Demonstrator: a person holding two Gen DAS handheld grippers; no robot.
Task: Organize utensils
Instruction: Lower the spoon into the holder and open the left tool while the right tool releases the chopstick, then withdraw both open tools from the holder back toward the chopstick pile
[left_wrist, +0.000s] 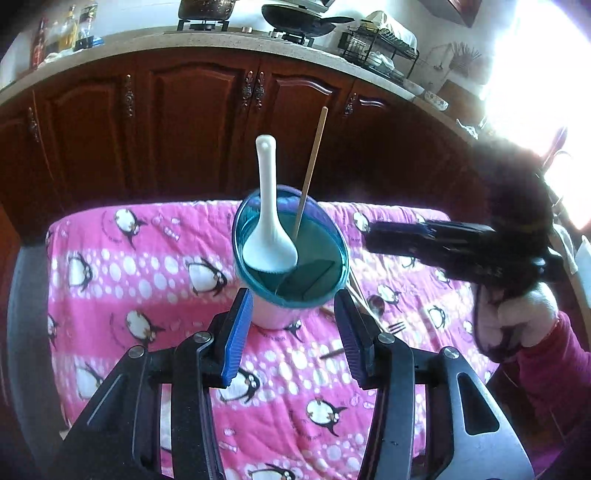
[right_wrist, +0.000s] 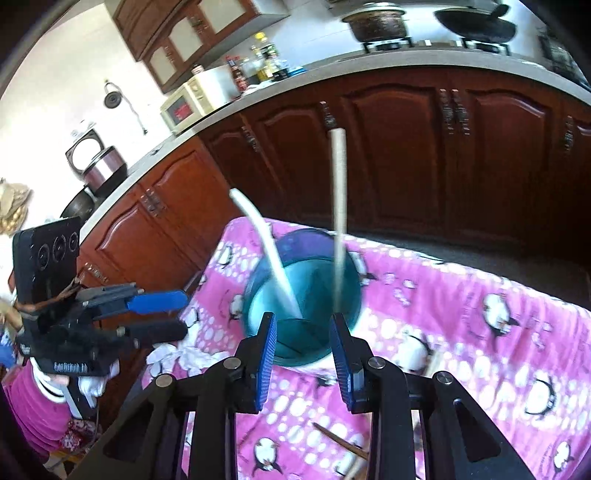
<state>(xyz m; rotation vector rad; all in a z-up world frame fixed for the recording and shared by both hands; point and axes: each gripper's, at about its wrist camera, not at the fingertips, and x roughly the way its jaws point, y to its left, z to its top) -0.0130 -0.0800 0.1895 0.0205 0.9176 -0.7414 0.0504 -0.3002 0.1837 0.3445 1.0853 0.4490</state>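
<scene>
Left claw (left_wrist: 293, 314) open, seemingly empty.

Both wrist views angled down, close over the shared teal cup (left_wrist: 291, 254), facing kitchen cabinets (left_wrist: 192, 122)

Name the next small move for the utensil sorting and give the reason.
Probably send the left gripper, open and empty, toward the fork lying on the pink cloth beside the teal cup. The cup already holds the white spoon and one chopstick, while loose utensils remain on the cloth.
</scene>
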